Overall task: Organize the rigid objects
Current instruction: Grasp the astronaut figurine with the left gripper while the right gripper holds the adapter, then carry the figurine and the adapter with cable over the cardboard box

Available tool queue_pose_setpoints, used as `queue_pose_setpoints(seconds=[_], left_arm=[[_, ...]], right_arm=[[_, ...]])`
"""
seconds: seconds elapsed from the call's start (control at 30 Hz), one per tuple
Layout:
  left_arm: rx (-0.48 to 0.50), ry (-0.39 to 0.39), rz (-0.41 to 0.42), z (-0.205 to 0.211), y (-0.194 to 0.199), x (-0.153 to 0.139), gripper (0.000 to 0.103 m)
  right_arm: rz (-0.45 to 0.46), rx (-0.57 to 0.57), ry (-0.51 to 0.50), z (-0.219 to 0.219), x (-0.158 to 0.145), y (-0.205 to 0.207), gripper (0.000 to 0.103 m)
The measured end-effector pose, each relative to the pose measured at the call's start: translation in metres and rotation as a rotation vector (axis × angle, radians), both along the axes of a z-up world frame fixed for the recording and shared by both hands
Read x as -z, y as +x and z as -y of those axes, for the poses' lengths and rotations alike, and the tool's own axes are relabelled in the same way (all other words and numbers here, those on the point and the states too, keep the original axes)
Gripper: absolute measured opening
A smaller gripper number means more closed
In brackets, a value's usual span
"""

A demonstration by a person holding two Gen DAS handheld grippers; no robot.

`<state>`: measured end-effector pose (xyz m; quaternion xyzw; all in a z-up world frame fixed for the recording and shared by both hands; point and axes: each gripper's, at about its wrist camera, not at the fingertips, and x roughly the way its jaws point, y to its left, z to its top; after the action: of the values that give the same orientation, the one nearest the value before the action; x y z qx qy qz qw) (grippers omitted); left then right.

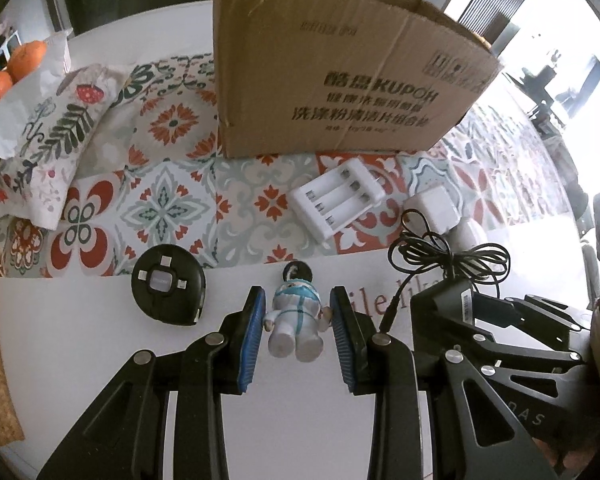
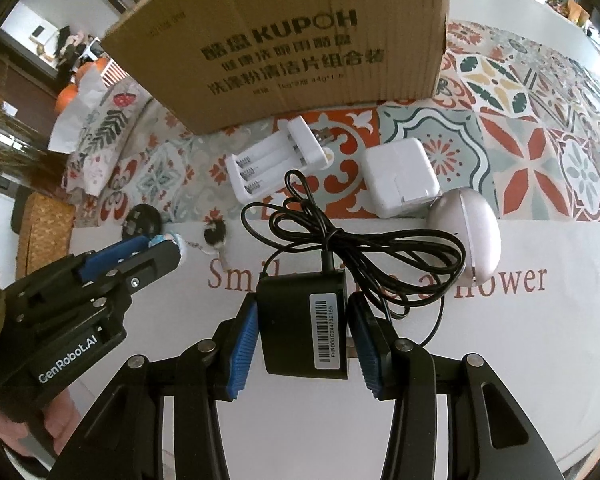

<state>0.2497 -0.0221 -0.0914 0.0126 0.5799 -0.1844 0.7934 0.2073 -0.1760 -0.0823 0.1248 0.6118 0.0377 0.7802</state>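
A small white-suited figurine (image 1: 296,314) lies on the white mat between the blue pads of my left gripper (image 1: 297,312); the jaws stand close on both sides, with small gaps showing. My right gripper (image 2: 303,324) is shut on a black power adapter (image 2: 303,322) with a barcode label and a tangled black cable (image 2: 364,240). The left gripper also shows in the right wrist view (image 2: 156,248). A brown cardboard box (image 1: 340,68) stands behind, also in the right wrist view (image 2: 300,40).
A white battery charger (image 1: 336,196), a white cube charger (image 2: 400,182) and a pale egg-shaped device (image 2: 466,232) lie before the box. A black round disc (image 1: 167,290) lies to the left. A floral pouch (image 1: 56,144), oranges (image 1: 28,56) and a woven basket (image 2: 44,232) sit far left.
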Motion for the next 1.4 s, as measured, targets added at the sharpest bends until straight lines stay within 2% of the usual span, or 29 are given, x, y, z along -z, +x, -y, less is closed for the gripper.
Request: queue_pose_setpoints(seconds=[0.6,1.4], left_arm=[[0.000,-0.049,0.087,0.001,-0.002,-0.041,0.033],[-0.006,-0.072,0.210,0.012,0.017,-0.112,0.033]], right_arm=[[0.117,0.004,-0.006,0.006,-0.049,-0.007,0.045],[0.267,0.010,-0.014,0.013,-0.115,0.015,0.045]])
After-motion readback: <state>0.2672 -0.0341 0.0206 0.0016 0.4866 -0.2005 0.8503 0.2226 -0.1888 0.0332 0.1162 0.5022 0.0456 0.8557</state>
